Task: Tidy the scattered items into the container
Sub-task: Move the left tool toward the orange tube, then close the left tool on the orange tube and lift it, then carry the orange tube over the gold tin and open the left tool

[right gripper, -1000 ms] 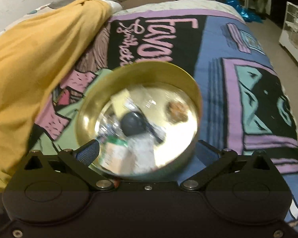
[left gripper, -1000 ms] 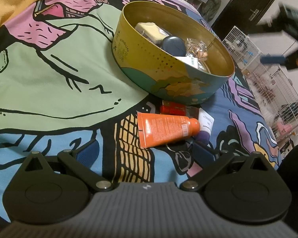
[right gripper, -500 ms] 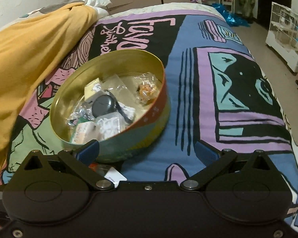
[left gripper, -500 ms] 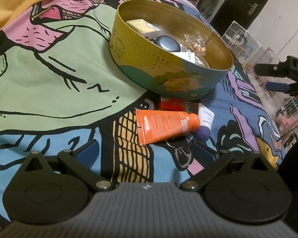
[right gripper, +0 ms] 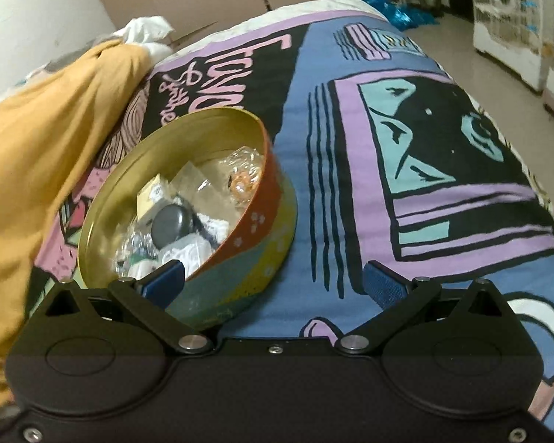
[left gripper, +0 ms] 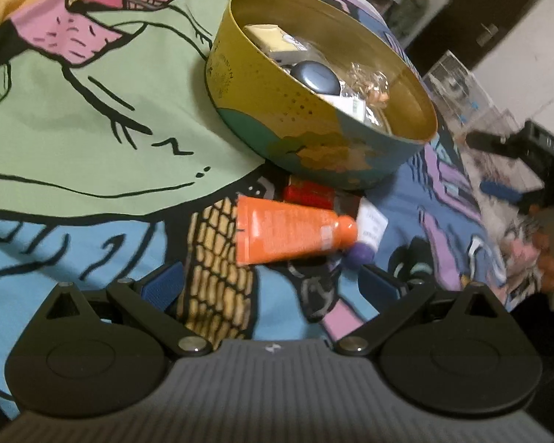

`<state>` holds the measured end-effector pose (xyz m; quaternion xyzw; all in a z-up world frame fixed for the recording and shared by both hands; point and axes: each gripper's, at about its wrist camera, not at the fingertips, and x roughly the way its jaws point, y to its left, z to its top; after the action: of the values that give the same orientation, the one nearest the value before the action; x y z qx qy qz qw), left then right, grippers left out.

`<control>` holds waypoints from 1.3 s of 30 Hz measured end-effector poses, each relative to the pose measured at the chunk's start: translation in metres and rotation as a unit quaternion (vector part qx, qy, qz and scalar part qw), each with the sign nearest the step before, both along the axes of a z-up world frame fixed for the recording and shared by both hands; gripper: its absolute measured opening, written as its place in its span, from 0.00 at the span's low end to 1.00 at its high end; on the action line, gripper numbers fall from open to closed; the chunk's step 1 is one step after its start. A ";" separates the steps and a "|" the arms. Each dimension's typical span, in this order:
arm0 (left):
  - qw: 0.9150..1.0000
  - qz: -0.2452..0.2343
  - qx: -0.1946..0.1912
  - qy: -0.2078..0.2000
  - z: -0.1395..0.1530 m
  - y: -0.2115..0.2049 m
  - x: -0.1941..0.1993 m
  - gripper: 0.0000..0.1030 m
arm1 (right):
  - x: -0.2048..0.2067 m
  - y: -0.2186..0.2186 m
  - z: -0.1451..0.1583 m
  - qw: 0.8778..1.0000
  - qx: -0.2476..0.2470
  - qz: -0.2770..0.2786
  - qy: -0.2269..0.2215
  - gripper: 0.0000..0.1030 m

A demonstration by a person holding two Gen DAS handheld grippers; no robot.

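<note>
One tin [left gripper: 314, 136], three loose tubes [left gripper: 288, 234].

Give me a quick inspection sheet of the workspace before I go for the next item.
Surface: bed cover with a bold cartoon print, soft and uneven.
Job's things: round tin upright and open, already holding a dark oval case, a cream box and clear wrappers. Outside it, near its wall: orange tube, red item half hidden, white tube with purple cap.
Clutter: yellow cloth bunched beside the tin.
Grippers: left gripper open, empty, facing the orange tube; right gripper open, empty, near the tin.
Cables: nothing seen.
Surroundings: wire cages on the floor, shelves and a dark door beyond.
</note>
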<state>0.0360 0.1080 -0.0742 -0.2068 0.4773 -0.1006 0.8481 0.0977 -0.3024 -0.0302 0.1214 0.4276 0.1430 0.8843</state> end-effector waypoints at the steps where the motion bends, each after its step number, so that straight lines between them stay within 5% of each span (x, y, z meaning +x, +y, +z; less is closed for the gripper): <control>1: 1.000 0.000 0.001 0.002 0.001 -0.002 0.003 1.00 | 0.002 -0.002 -0.003 1.000 0.003 -0.004 0.002 1.00; 6: 0.997 -0.016 0.076 -0.001 0.009 -0.024 0.024 1.00 | 0.011 -0.007 -0.015 0.999 0.018 -0.014 0.027 1.00; 17: 0.993 -0.011 0.111 0.045 -0.018 -0.061 0.060 1.00 | 0.015 -0.010 -0.019 0.999 0.033 -0.013 0.024 1.00; 22: 0.983 -0.029 0.176 0.044 -0.023 -0.082 0.061 0.99 | 0.016 -0.010 -0.020 0.999 0.035 -0.013 0.025 1.00; 26: 0.983 -0.019 0.181 0.032 -0.021 -0.081 0.057 0.91 | 0.016 -0.012 -0.020 0.999 0.037 -0.016 0.024 1.00; 39: 0.984 -0.027 0.174 -0.011 0.009 -0.063 0.028 0.91 | 0.015 -0.010 -0.020 0.999 0.031 -0.012 0.023 1.00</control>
<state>0.0642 0.0449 -0.0653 -0.0426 0.4839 -0.0409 0.8731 0.1128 -0.3128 -0.0499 0.1573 0.4418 0.1428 0.8716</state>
